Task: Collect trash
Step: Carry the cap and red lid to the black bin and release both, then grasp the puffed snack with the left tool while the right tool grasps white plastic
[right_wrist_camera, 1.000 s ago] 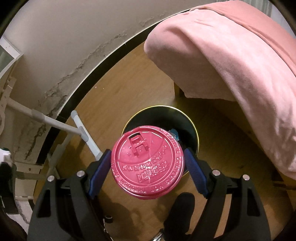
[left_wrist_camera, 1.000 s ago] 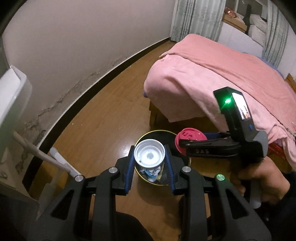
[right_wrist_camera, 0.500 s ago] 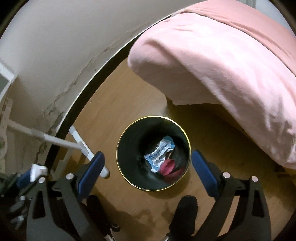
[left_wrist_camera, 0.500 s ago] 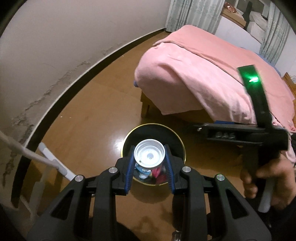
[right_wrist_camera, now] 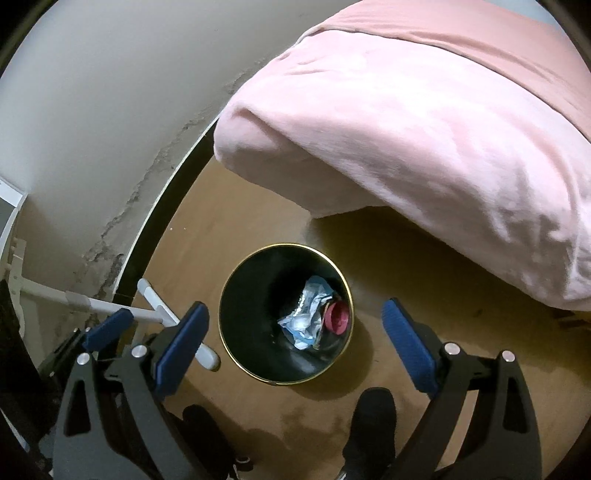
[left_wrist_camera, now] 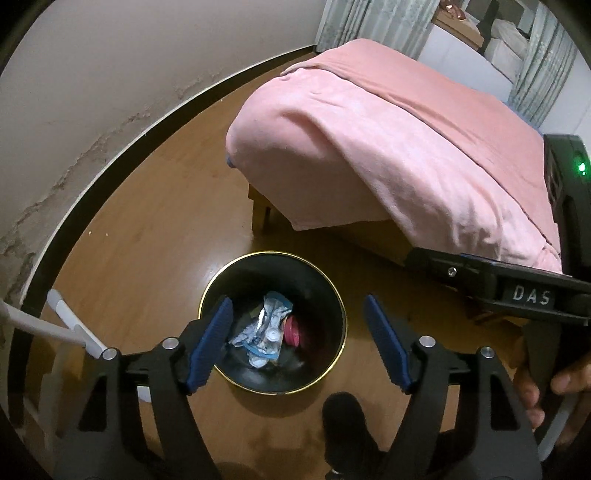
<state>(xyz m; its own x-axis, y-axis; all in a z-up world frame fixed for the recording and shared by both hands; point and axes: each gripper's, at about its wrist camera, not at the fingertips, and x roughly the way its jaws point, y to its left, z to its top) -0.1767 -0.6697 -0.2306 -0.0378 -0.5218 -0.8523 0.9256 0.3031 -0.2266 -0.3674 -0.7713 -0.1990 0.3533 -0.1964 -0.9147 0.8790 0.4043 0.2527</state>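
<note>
1. White rack [left_wrist_camera: 70,328]: thin white bars at 8 o'clock in the left wrist view. Cut off at the frame edge and partly behind the left tool; what it belongs to cannot be told.

2. Wall [left_wrist_camera: 110,92]: pale, with flaking patches above a dark skirting strip. No writing.

3. Left tool [left_wrist_camera: 299,341]: blue ribbed pads, jaws opening, nothing between them. It hangs over the bin. In the right wrist view only one blue pad and part of its black frame show, at 8 o'clock.

4. Bin [left_wrist_camera: 334,295]: round, black inside, gold rim, standing on the wooden floor [left_wrist_camera: 147,240] near the corner of the bed, at 6 o'clock in both views. Its outer wall is hidden from above.

5. Trash in the bin: crumpled blue-and-white wrapper [left_wrist_camera: 271,325], any print on it too small to read; a small white round piece [left_wrist_camera: 274,335] lying on the wrapper, hard to make out; red lid [right_wrist_camera: 335,318] touching the wrapper's right side, tilted and half hidden in the left wrist view.

6. Right tool [right_wrist_camera: 295,349]: blue pads wide apart, nothing between them, the bin seen through the gap. In the left wrist view its black body crosses at 3 o'clock, with the white letters "DAS" readable and a green light lit; its pads are hidden there.

7. Hand [left_wrist_camera: 543,391]: grips the right tool's handle at 4 o'clock, cut off by the frame.

8. Dark shoe [right_wrist_camera: 373,428]: at 6 o'clock, only partly visible.

9. Bed [left_wrist_camera: 388,147]: pink cover, wooden leg under the corner; far end cut off.

10. Curtains [left_wrist_camera: 369,22]: pale, patterned, at 12 o'clock, blurred.
</note>
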